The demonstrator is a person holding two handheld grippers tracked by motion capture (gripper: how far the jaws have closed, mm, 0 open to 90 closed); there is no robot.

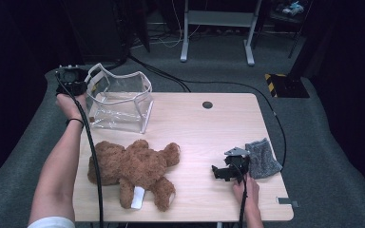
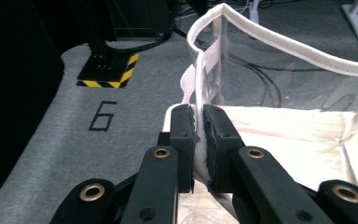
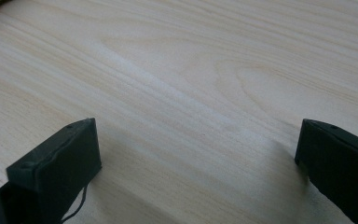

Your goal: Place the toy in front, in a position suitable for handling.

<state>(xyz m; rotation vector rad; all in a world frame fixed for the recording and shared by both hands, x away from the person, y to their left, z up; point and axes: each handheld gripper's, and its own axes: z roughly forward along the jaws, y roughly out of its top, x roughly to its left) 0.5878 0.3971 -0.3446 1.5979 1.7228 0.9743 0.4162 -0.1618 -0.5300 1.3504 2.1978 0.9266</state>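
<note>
So the clear plastic bag (image 1: 119,102) is this see-through boxy thing with white fabric trim along the rim, standing open-mouthed at the back left corner of the tabletop (image 1: 195,128). It's got a white webbing strap (image 2: 196,84) running down its side, and my left claw (image 2: 199,140) is clamped tight on that strap, pads pressing it from both sides right at the bag's edge. Through the plastic you can see the pale wood and the cables on the grey carpet behind. In front of the bag, near me, a brown teddy bear (image 1: 133,171) lies sprawled with a white tag by its leg. Over on the right side my right claw (image 1: 230,168) rests low on the wood, wide open with nothing between the pads, just beside a grey knit cloth (image 1: 262,159).
</note>
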